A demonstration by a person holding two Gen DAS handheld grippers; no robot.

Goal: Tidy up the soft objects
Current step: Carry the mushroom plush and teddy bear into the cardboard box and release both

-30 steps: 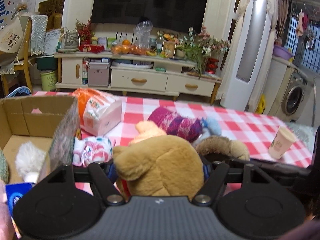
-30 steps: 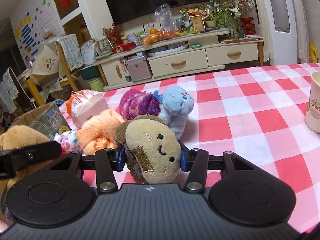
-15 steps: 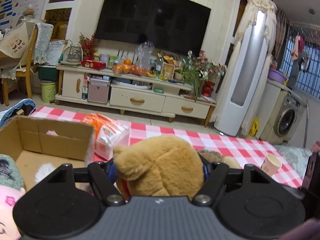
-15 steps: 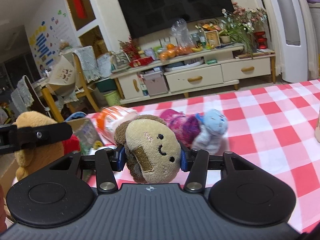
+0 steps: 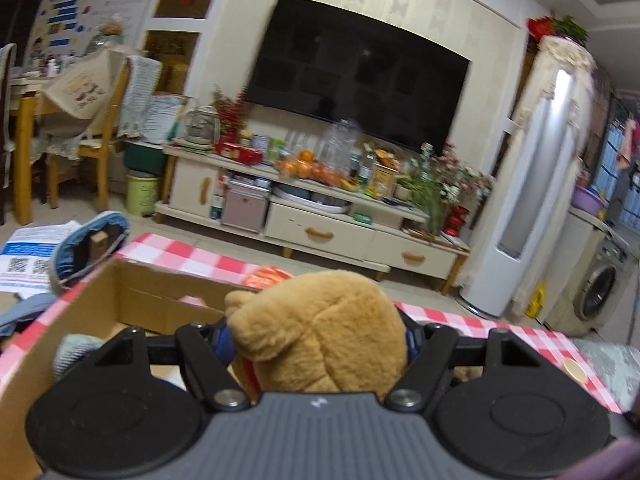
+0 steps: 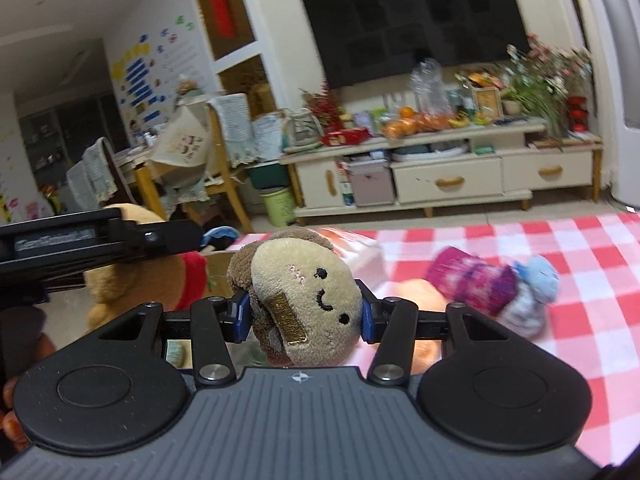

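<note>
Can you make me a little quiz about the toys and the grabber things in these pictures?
1. True or false: the left gripper is holding the tan teddy bear.
2. What is the right gripper squeezing? A) a paper cup B) a round brown plush with a stitched smile C) a sock
3. Fill in the word: the cardboard ____ sits open just in front of the left gripper.

Key: 1 true. 2 B. 3 box.
</note>
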